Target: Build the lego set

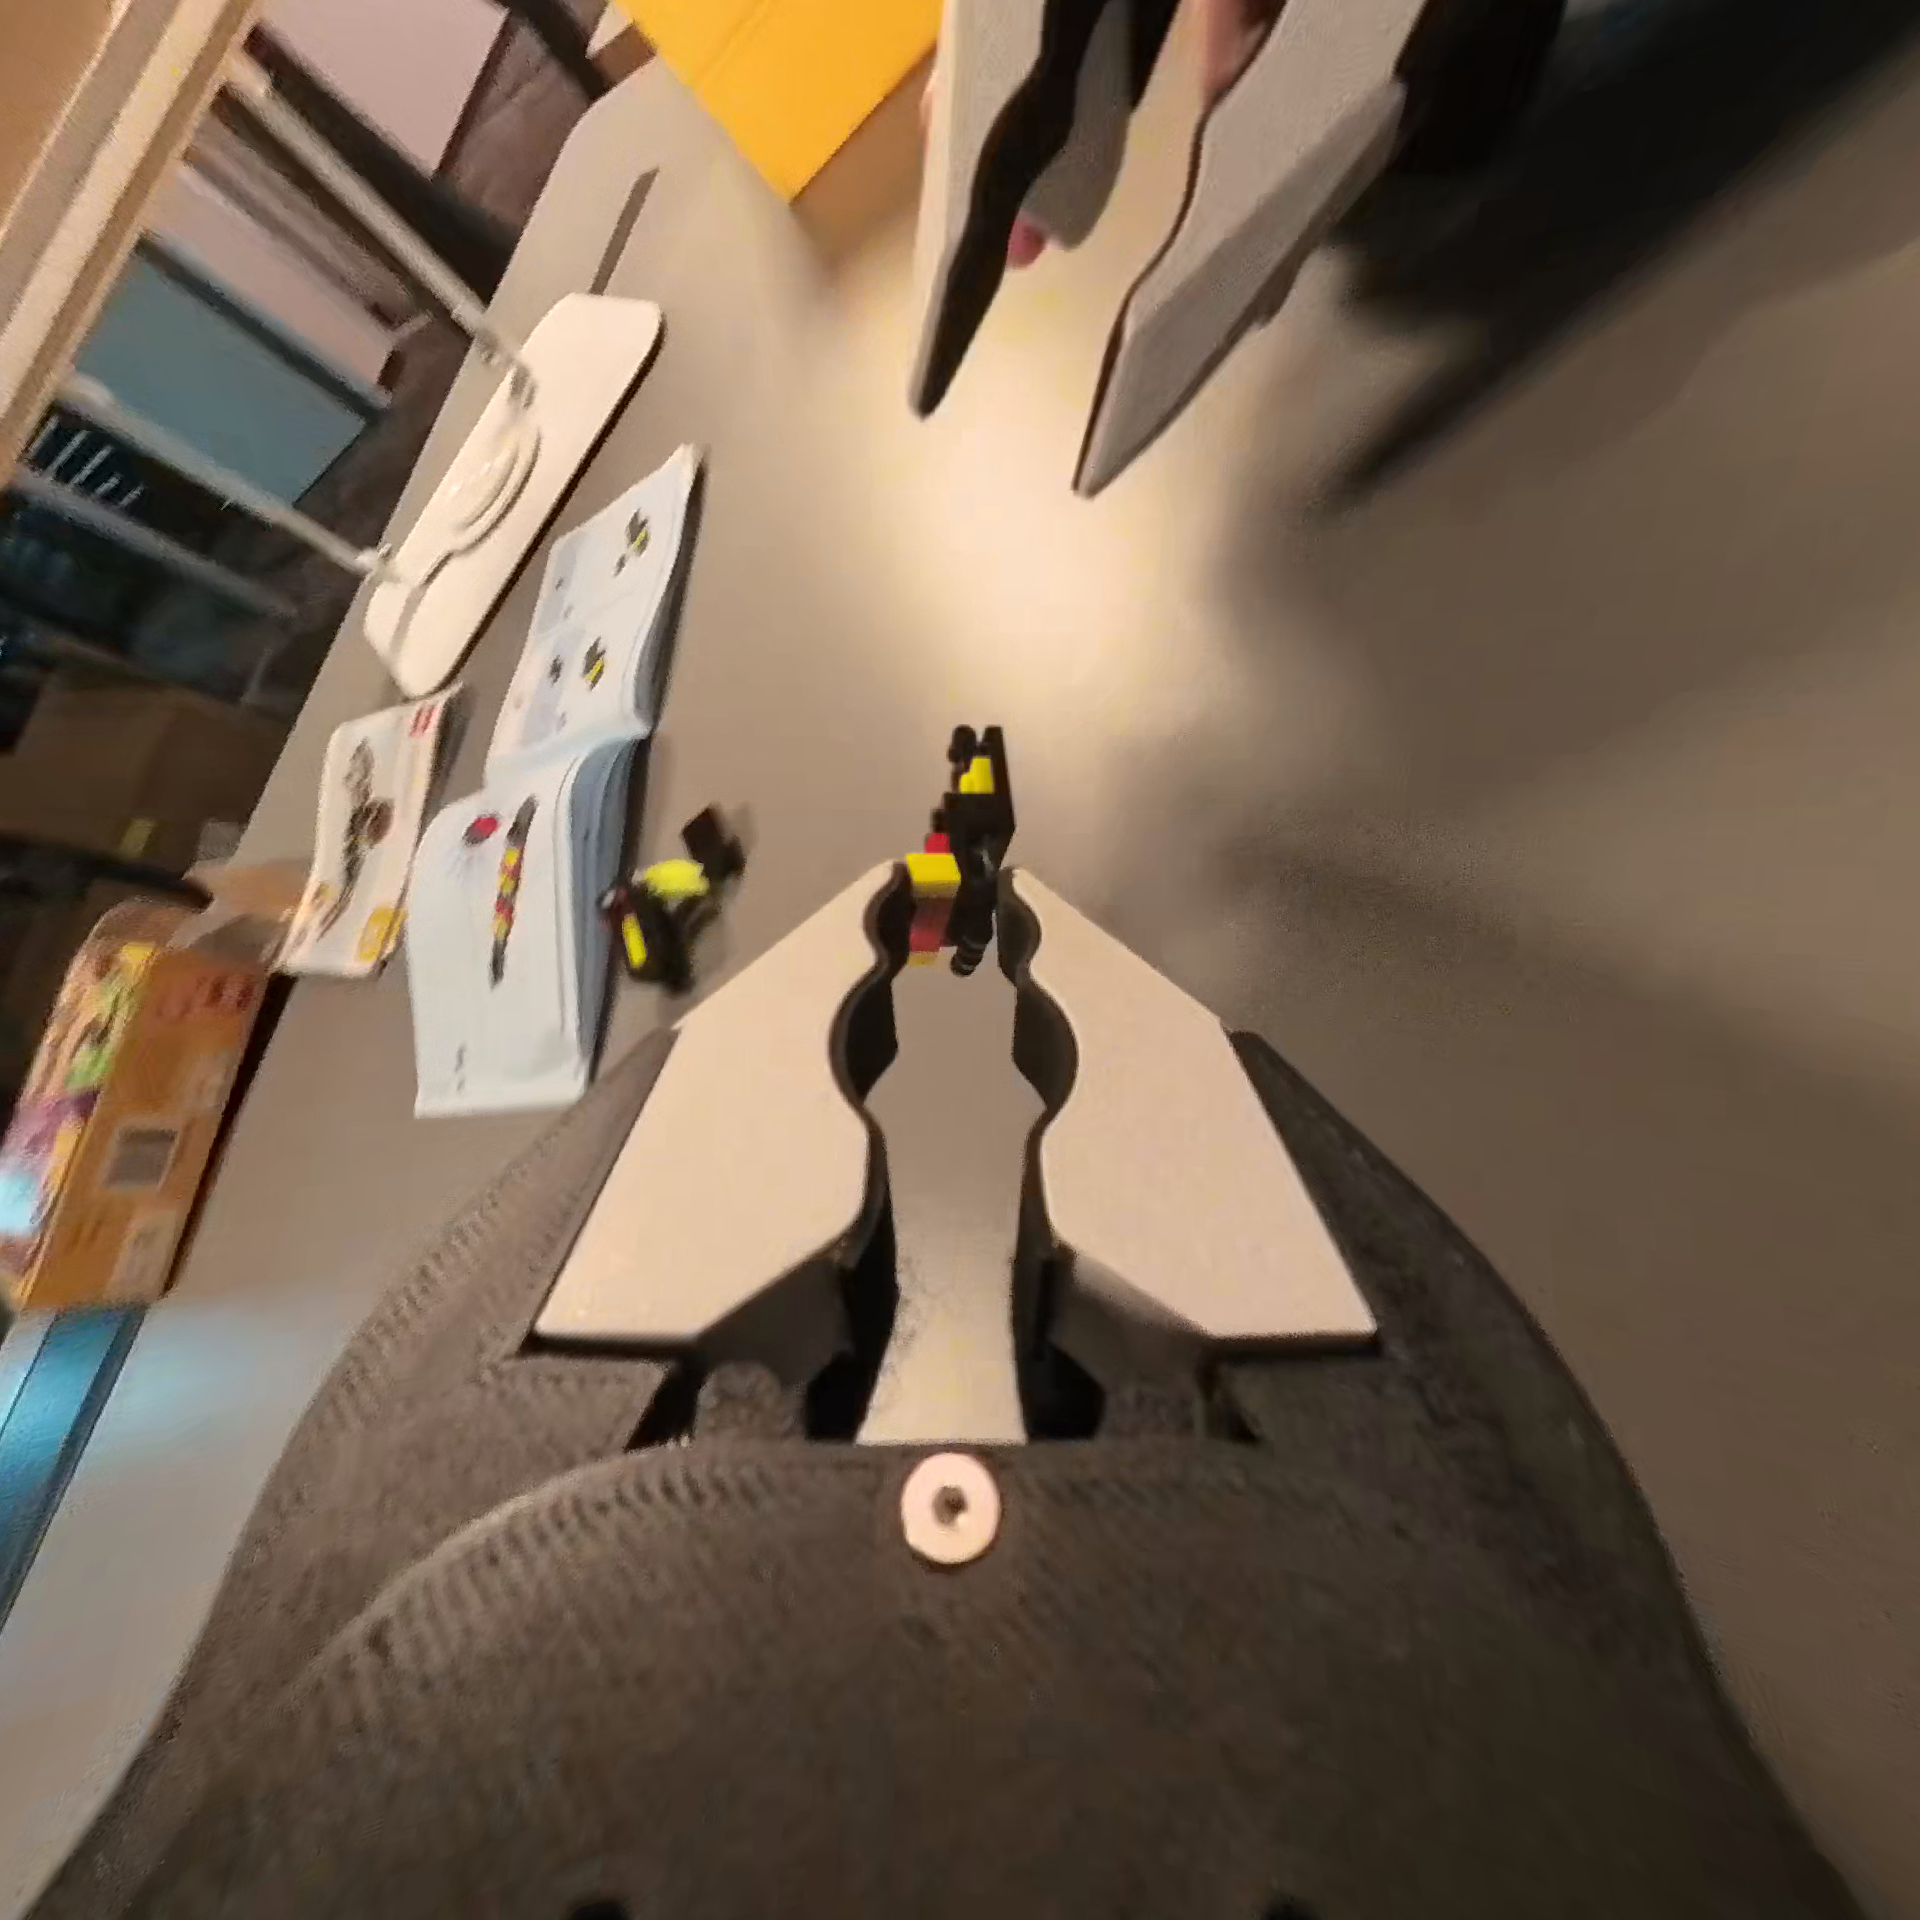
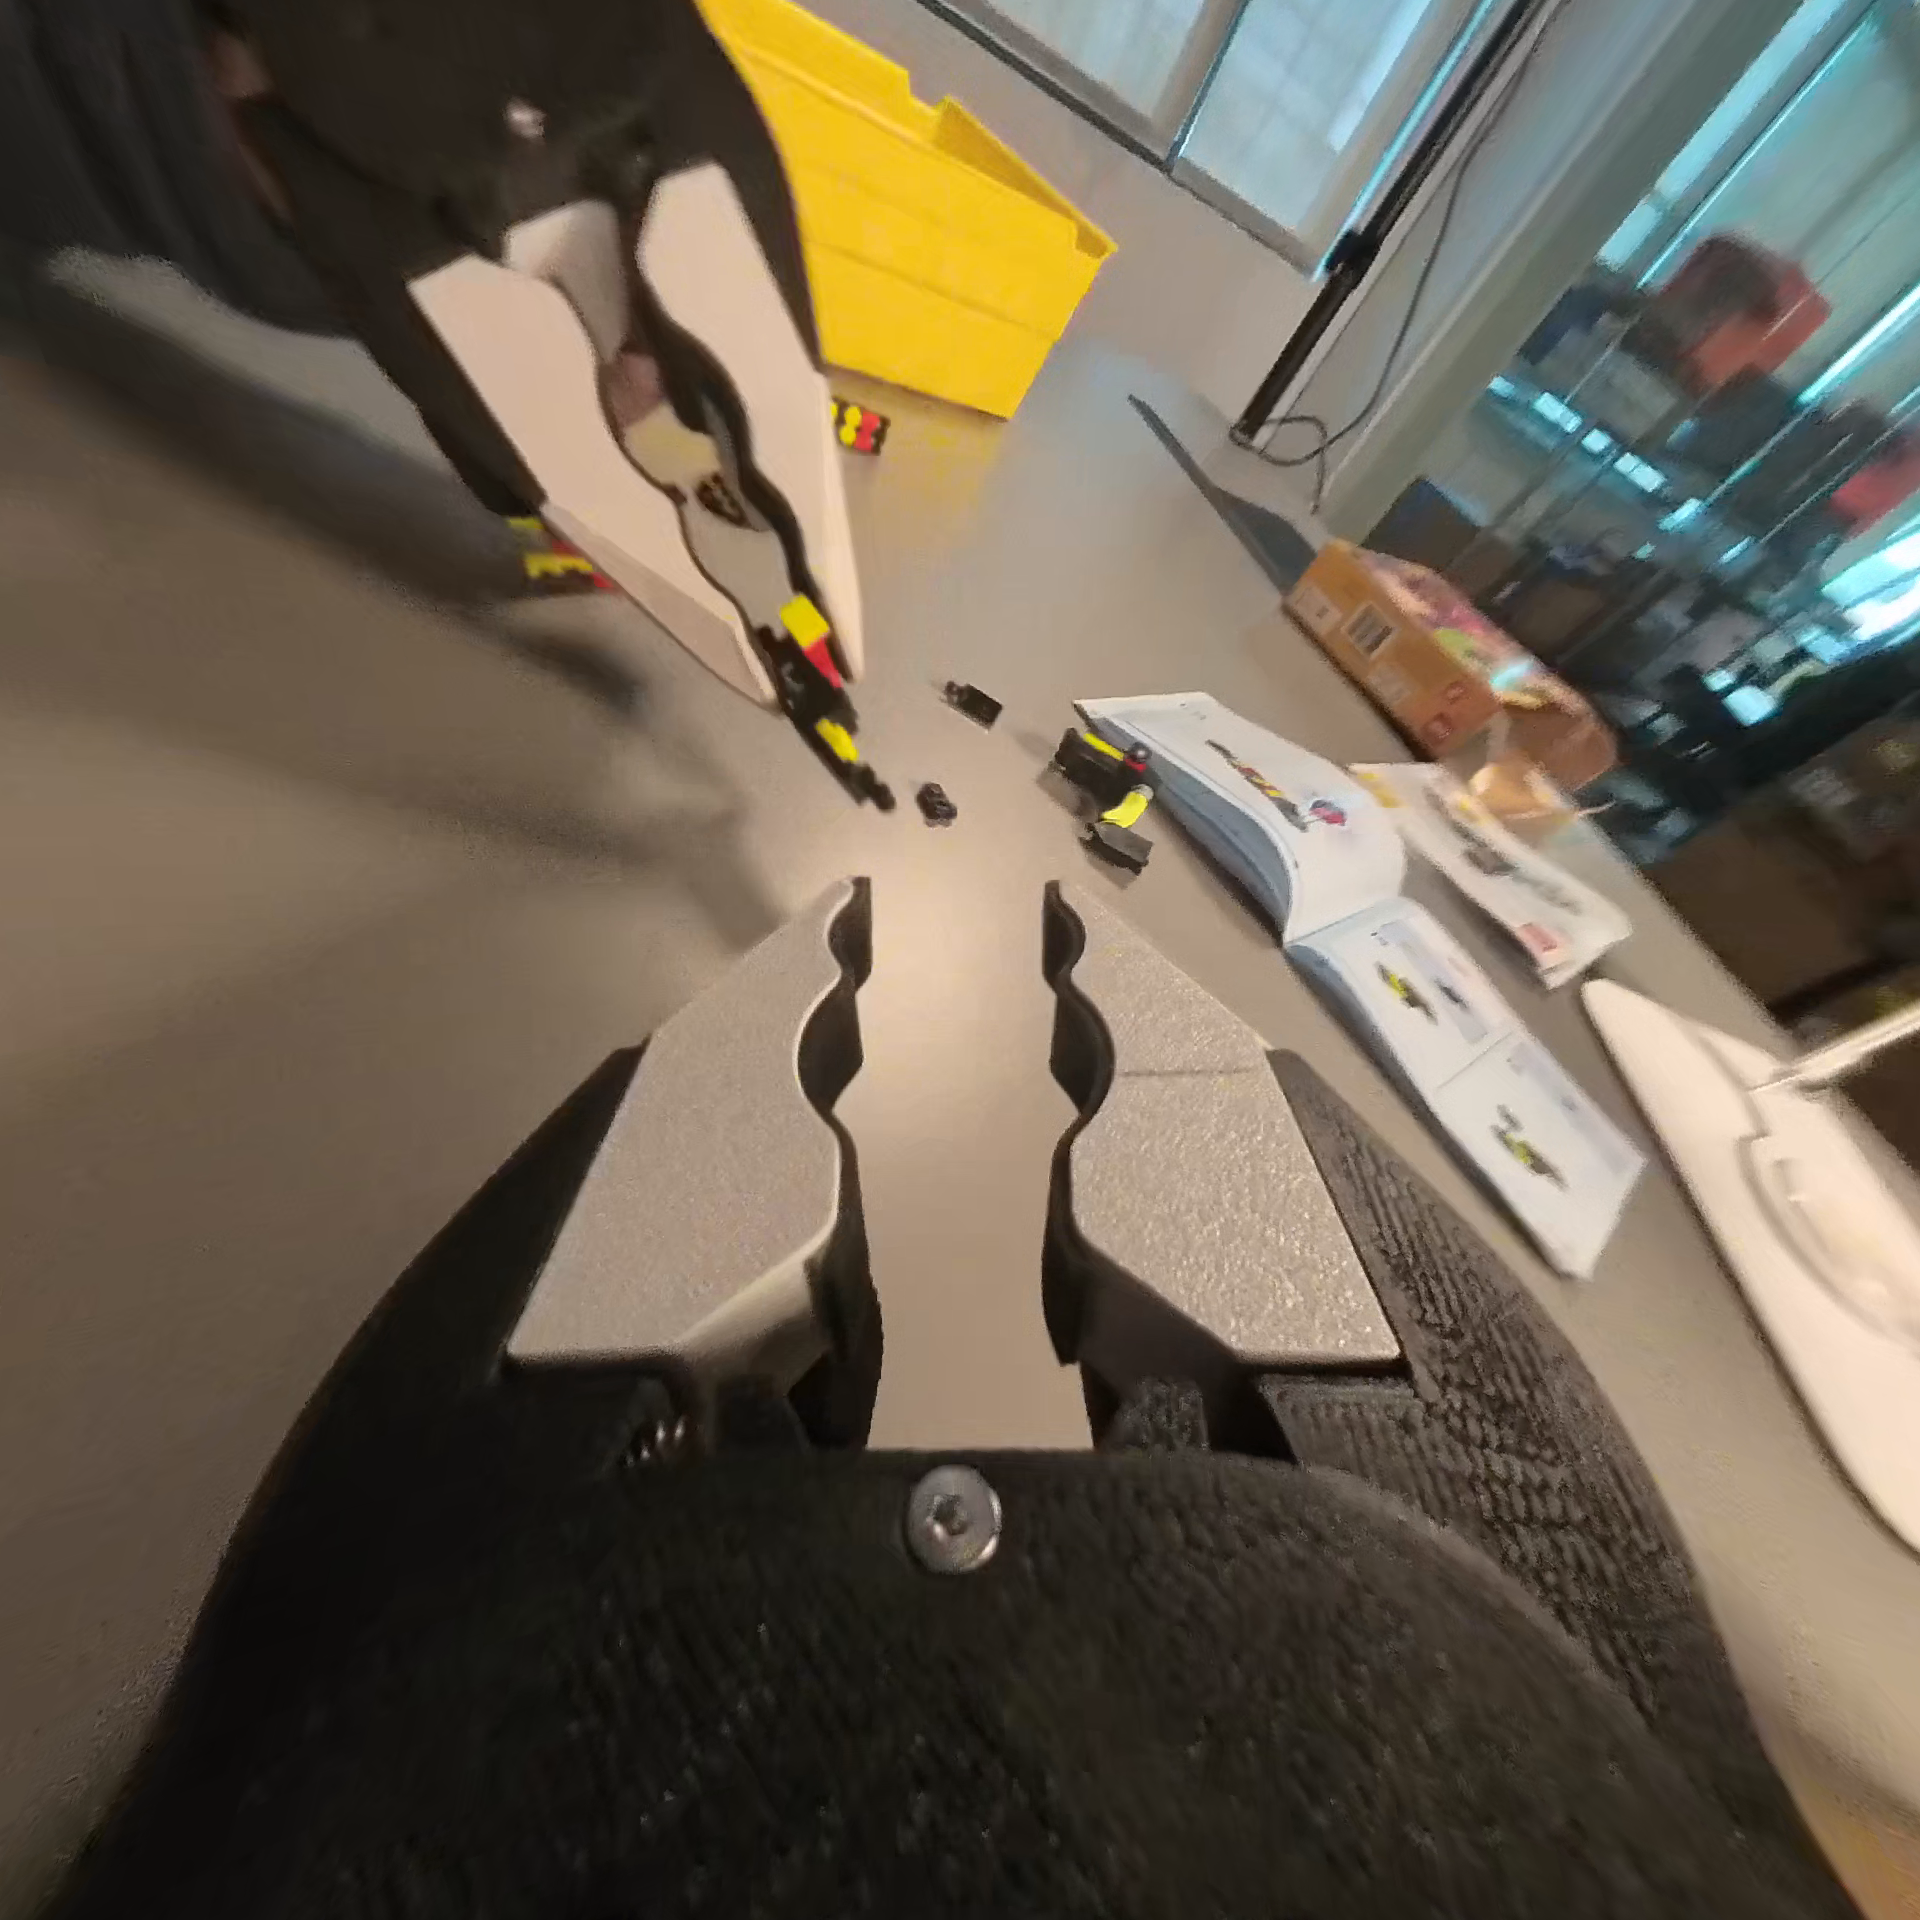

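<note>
My left gripper (image 1: 951,883) is shut on a slim black, yellow and red lego assembly (image 1: 961,852) that sticks out past its tips above the grey table (image 1: 1403,935). The same gripper (image 2: 805,665) and assembly (image 2: 821,691) show at the upper left of the right wrist view, with the assembly's far end down at the table. My right gripper (image 2: 956,894) is open and empty, a short way back from the assembly; it also shows in the left wrist view (image 1: 1003,436). A small black piece (image 2: 935,802) lies beside the assembly's tip.
A black and yellow sub-assembly (image 2: 1107,790) and another black piece (image 2: 971,701) lie beside an open instruction booklet (image 2: 1351,904). A yellow bin (image 2: 935,260), a lego box (image 2: 1403,665), a leaflet (image 1: 358,842) and a white stand base (image 2: 1766,1195) stand further out. A red and yellow piece (image 2: 860,426) lies by the bin. About 8 cm separates my left fingertips from my right. My left tips are roughly 10 cm from the black piece (image 2: 971,701).
</note>
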Tool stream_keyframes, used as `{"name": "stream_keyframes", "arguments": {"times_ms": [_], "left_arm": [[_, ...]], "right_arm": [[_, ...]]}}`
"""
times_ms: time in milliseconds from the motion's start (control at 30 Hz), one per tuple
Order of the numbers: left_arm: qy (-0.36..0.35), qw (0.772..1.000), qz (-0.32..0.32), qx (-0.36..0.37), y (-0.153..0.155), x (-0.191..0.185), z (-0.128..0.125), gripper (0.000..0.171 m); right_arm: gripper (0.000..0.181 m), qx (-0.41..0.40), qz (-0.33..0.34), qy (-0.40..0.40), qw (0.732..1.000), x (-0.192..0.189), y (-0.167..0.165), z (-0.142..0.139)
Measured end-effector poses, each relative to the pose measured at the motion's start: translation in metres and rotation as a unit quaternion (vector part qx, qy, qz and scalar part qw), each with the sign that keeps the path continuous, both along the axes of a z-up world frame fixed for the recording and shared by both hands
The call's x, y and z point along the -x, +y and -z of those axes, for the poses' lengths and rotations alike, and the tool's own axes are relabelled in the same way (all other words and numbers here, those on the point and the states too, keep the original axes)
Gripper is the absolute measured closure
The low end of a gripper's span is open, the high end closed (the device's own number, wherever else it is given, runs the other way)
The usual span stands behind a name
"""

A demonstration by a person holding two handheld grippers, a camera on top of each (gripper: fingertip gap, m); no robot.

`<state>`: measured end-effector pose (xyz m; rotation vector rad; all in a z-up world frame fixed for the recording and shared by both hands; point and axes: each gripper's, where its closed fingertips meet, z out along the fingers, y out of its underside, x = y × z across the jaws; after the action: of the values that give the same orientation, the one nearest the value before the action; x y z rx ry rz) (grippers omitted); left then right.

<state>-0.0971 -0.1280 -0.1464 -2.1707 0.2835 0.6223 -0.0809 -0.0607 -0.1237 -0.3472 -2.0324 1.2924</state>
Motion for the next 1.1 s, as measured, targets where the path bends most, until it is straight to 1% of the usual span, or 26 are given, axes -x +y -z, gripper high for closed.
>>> {"name": "stream_keyframes", "arguments": {"times_ms": [100,200,267,300,400,467,533,733,833,900,967,1100], "left_arm": [[0.000,0.998,-0.058,-0.021,-0.026,0.010,-0.008,0.156],[0.012,0.992,-0.114,-0.061,-0.046,0.028,-0.016,0.156],[0.042,0.987,-0.126,-0.086,-0.053,0.037,-0.022,0.156],[0.072,0.983,-0.135,-0.098,-0.056,0.043,-0.026,0.156],[0.157,0.972,-0.150,-0.091,-0.065,0.056,-0.027,0.156],[0.179,0.970,-0.142,-0.088,-0.064,0.055,-0.023,0.157],[0.183,0.970,-0.133,-0.090,-0.061,0.052,-0.021,0.157],[0.164,0.973,-0.126,-0.099,-0.060,0.052,-0.018,0.157],[0.153,0.975,-0.122,-0.105,-0.059,0.052,-0.018,0.157],[0.145,0.976,-0.121,-0.105,-0.059,0.052,-0.016,0.157],[0.141,0.976,-0.121,-0.110,-0.059,0.052,-0.017,0.157],[0.137,0.976,-0.121,-0.115,-0.059,0.052,-0.018,0.157]], "right_arm": [[0.150,0.031,-0.016,-0.075,0.997,0.012,-0.013,0.004],[0.150,0.029,-0.042,-0.132,0.990,0.029,-0.033,0.013],[0.152,0.019,-0.059,-0.155,0.986,0.040,-0.044,0.018],[0.152,0.009,-0.069,-0.170,0.983,0.045,-0.048,0.023],[0.157,-0.020,-0.093,-0.204,0.974,0.058,-0.057,0.035],[0.159,-0.040,-0.106,-0.233,0.966,0.061,-0.060,0.043],[0.160,-0.059,-0.115,-0.252,0.959,0.061,-0.062,0.050],[0.166,-0.085,-0.106,-0.230,0.964,0.064,-0.061,0.054],[0.169,-0.082,-0.105,-0.236,0.962,0.067,-0.061,0.055],[0.175,-0.083,-0.107,-0.239,0.961,0.066,-0.061,0.055],[0.175,-0.084,-0.105,-0.237,0.962,0.067,-0.062,0.055],[0.175,-0.086,-0.079,-0.221,0.968,0.073,-0.058,0.054]]}}
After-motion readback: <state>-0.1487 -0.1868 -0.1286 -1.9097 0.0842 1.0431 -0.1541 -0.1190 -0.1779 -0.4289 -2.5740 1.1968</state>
